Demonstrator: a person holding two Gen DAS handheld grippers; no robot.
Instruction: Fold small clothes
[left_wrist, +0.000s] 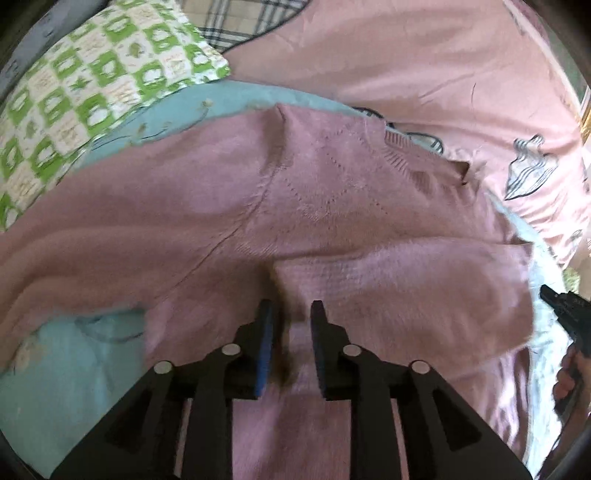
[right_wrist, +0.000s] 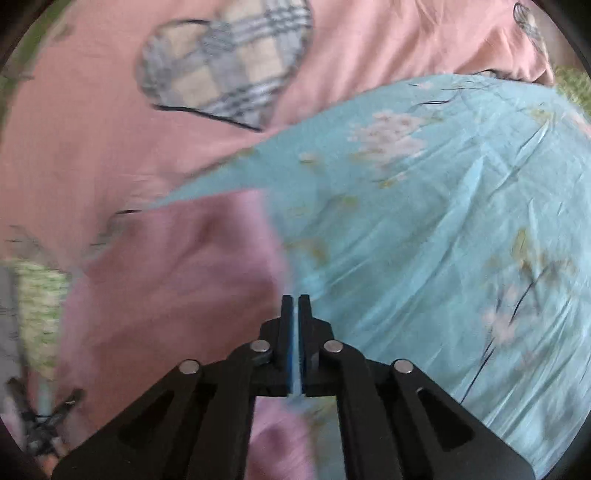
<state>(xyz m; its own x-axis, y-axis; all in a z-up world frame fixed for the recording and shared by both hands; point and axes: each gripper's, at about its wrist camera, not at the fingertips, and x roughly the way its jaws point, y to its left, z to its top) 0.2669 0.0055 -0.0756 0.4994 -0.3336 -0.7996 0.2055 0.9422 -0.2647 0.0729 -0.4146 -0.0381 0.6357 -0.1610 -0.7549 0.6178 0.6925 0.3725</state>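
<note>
A mauve knit sweater (left_wrist: 295, 206) is lying spread over a teal floral sheet (right_wrist: 424, 229) on a bed, and no brand, label or readable writing is showing anywhere on it; its ribbed neckline (left_wrist: 402, 147) is sitting at the far right of the sweater. The left gripper (left_wrist: 291, 314) is hovering just above the sweater's near edge with its jaws spread a little; a fold of the knit is sitting in the gap, but the pads are not pressing on it.

The left wrist view is showing what the other is not: the sweater's diamond-stitch front, a green-and-white checked pillow (left_wrist: 92, 85) beyond the sweater to the left with small printed motifs too blurred to read, and the right gripper's dark tip (left_wrist: 557, 299) with part of a hand (left_wrist: 565, 384) just off the sweater's right edge.

The right wrist view, heavily blurred, is showing the right gripper (right_wrist: 294, 301) over the teal sheet just right of the sweater's edge, its jaws standing almost together with only a thin slit between the blue pads; nothing can be made out between them. This view alone is showing the pink bedcover (right_wrist: 92, 122) beyond the sweater with its plaid heart patch (right_wrist: 225, 62), and the pink blossom prints on the teal sheet.
</note>
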